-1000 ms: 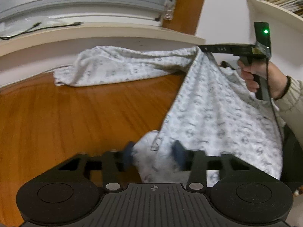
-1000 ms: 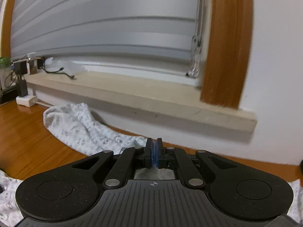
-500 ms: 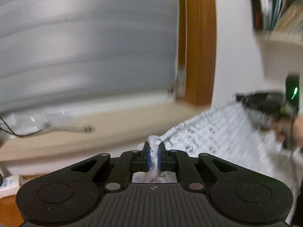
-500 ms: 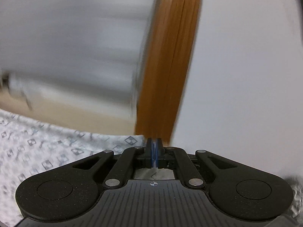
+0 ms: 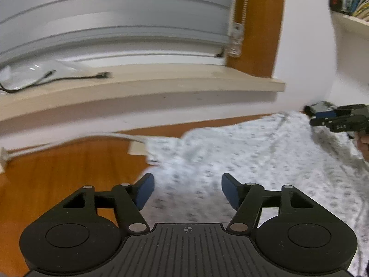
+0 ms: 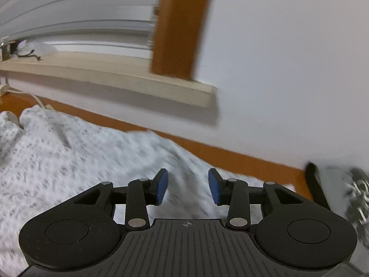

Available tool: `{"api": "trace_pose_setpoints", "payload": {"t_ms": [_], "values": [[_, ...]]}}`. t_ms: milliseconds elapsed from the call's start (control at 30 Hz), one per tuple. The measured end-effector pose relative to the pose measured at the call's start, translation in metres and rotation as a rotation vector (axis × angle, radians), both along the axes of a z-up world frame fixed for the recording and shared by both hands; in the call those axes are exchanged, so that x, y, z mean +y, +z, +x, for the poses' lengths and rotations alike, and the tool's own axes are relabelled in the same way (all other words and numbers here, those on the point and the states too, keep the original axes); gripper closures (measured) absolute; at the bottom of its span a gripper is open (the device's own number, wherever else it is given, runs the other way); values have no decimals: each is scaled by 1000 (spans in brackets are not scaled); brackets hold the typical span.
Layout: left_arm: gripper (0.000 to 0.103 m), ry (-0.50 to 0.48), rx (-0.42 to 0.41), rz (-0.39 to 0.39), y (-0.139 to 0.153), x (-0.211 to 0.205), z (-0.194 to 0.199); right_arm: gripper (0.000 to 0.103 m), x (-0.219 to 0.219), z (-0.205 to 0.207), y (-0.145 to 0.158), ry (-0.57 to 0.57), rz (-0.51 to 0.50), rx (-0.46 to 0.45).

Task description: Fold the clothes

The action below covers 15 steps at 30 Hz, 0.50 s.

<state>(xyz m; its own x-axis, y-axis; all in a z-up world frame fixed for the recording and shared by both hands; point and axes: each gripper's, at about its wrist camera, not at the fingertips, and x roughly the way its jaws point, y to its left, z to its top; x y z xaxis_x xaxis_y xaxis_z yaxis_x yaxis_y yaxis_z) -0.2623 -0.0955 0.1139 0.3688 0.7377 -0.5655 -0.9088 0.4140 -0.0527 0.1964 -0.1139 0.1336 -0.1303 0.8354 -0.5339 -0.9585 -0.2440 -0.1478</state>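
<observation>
Garment (image 5: 242, 161) lies on wooden table (image 5: 57, 173) below windowsill (image 5: 138, 87); both hand-held grippers gape empty.

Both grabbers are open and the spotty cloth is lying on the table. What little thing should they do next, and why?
Probably lower the left gripper and pinch the near edge of the patterned cloth. Both it and the right gripper are open and hold nothing, and the cloth lies spread on the wooden table, seemingly ready for a fold.

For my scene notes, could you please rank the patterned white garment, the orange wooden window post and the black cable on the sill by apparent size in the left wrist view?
1. Patterned white garment
2. Orange wooden window post
3. Black cable

The garment lies nearest the camera, which inflates it.
</observation>
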Motion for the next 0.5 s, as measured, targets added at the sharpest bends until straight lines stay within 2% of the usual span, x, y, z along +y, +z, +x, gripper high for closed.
{"api": "trace_pose_setpoints", "payload": {"t_ms": [100, 200, 367, 500], "values": [[28, -28, -6, -2, -6, -1, 18, 61, -9, 21, -1, -13, -27, 8], [26, -56, -12, -4, -11, -1, 37, 50, -16, 39, -8, -24, -68, 8], [26, -103, -22, -7, -21, -2, 67, 50, -18, 53, -42, -62, -155, -56], [26, -109, 6, -11, -27, -6, 65, 51, -30, 70, -44, -82, -168, 24]]}}
